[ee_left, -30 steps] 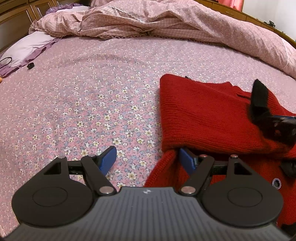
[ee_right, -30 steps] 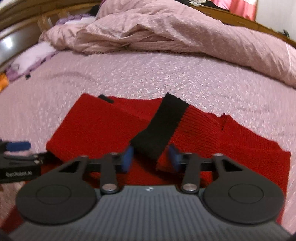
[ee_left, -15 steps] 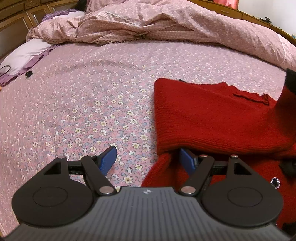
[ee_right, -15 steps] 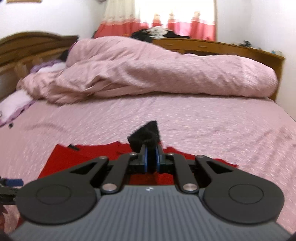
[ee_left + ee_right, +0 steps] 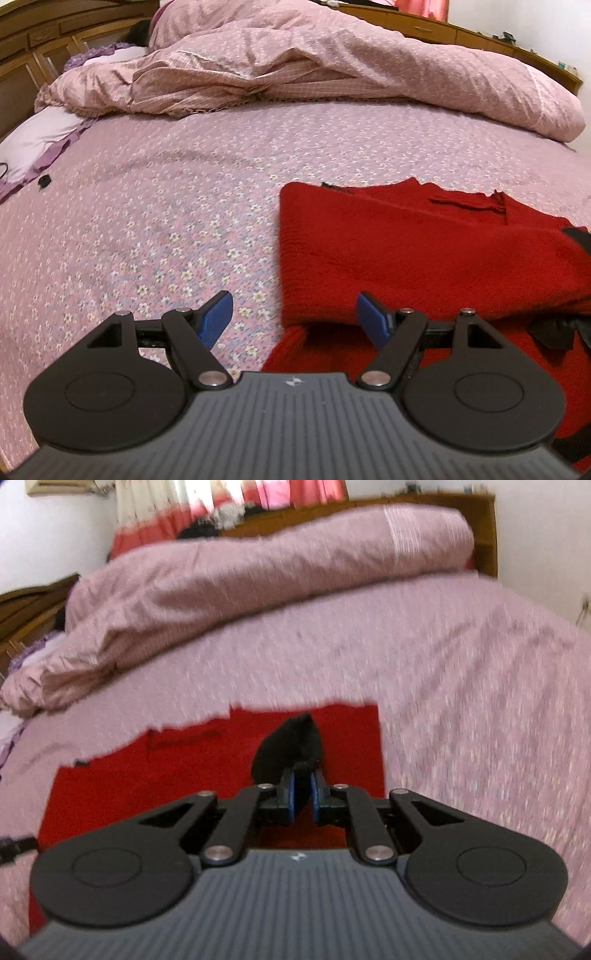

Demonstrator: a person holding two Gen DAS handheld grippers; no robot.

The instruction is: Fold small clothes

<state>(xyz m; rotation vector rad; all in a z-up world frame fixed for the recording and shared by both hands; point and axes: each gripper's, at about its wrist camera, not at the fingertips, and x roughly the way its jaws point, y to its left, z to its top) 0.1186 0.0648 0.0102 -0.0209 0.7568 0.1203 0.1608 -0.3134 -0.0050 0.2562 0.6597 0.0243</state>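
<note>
Since a second ago your right gripper (image 5: 300, 798) has clamped onto the black cuff (image 5: 290, 746), lifting it over the red sweater (image 5: 406, 251) on the bedspread (image 5: 166, 206); your left gripper (image 5: 293, 314) stays spread at its edge.

No words, labels or numbers can be read anywhere. The only mark is a small pale emblem on each gripper body (image 5: 292, 382), too tiny to make out.
</note>
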